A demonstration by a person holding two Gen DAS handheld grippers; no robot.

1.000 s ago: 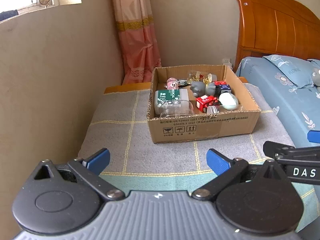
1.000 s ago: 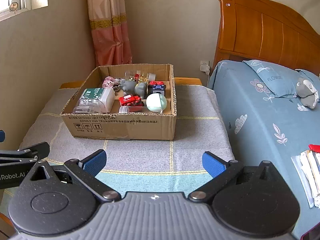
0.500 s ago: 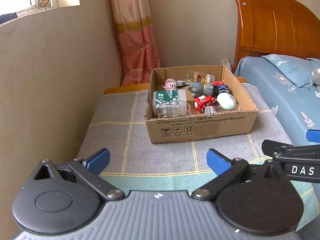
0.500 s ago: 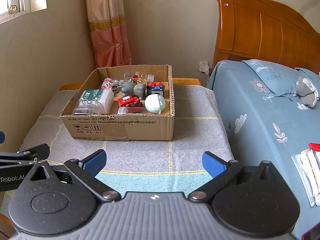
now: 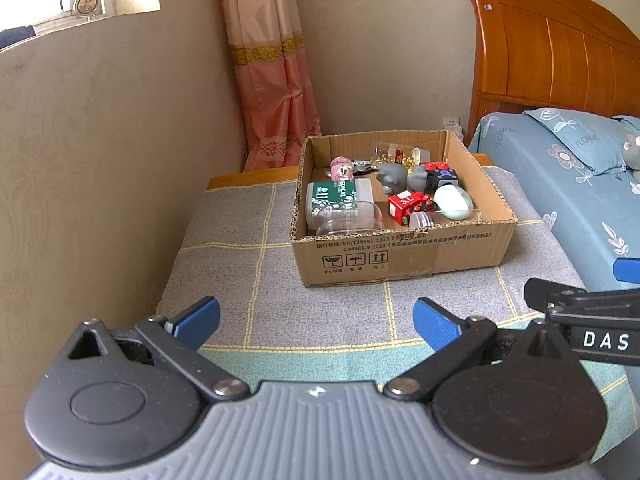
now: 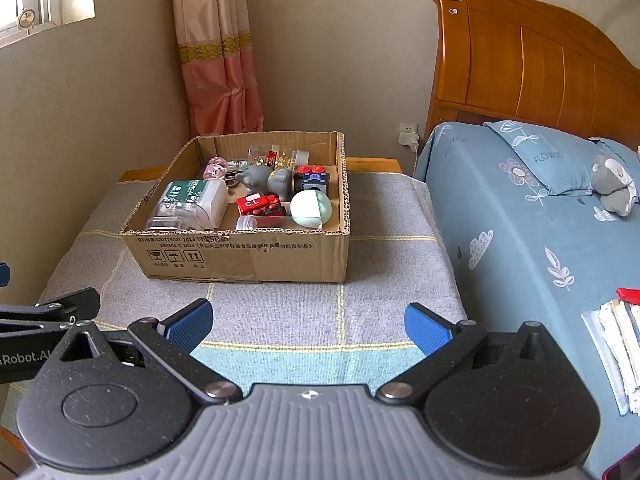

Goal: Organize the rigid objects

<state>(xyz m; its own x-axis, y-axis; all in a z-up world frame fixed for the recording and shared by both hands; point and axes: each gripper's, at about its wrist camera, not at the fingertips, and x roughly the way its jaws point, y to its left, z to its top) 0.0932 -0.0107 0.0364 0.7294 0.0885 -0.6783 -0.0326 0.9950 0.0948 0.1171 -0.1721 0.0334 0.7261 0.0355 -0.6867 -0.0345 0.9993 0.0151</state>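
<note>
An open cardboard box stands on a grey checked cloth. In it lie a clear jar with a green label, a red toy car, a pale green ball, grey figures, a dark block with red knobs and a pink figure. My left gripper and right gripper are both open and empty, held side by side well in front of the box.
A beige wall runs close along the left of the cloth. A bed with a blue floral sheet and wooden headboard lies right. A pink curtain hangs behind. Papers lie on the bed.
Both views have shifted slightly, the box sliding a little left in frame. Both grippers stay open and empty; nothing in the box has moved.
</note>
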